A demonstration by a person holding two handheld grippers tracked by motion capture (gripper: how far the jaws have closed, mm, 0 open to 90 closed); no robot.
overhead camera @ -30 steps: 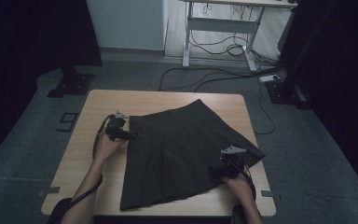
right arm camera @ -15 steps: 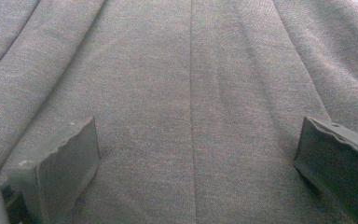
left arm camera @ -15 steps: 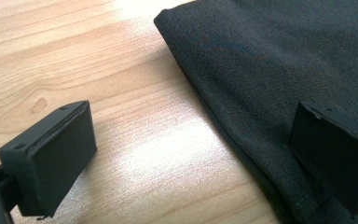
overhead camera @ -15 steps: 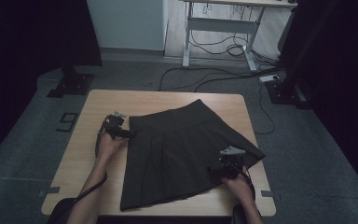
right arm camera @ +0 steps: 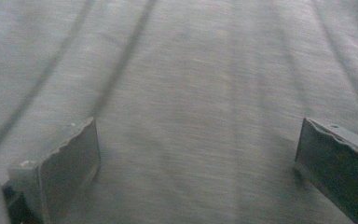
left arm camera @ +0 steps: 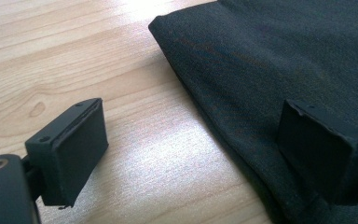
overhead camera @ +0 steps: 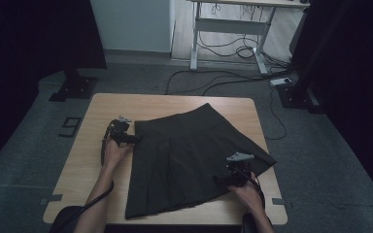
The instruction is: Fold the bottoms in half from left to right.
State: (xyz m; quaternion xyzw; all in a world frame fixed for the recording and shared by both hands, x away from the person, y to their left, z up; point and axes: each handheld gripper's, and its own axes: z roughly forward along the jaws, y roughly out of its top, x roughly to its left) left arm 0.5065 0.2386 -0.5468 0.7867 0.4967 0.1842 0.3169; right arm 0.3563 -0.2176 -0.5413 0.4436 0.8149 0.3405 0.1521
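Observation:
A dark pleated skirt (overhead camera: pixel 189 150) lies spread flat on the wooden table (overhead camera: pixel 87 160), waistband toward the far side. My left gripper (overhead camera: pixel 134 138) sits at the skirt's left edge near the waistband. In the left gripper view it (left arm camera: pixel 193 126) is open, its jaws have just been closing a little, and the skirt's edge (left arm camera: pixel 242 79) lies between them untouched, one jaw over bare wood. My right gripper (overhead camera: pixel 227 175) rests over the skirt's right part near the hem. In the right gripper view it (right arm camera: pixel 196 140) is open, having just widened, with only flat fabric (right arm camera: pixel 191 70) beneath.
Bare wood runs along the table's left side and far edge. On the floor beyond stand a desk frame (overhead camera: pixel 228 29) with loose cables (overhead camera: pixel 213 80), a black stand base (overhead camera: pixel 73 87) at the left and another (overhead camera: pixel 296 94) at the right.

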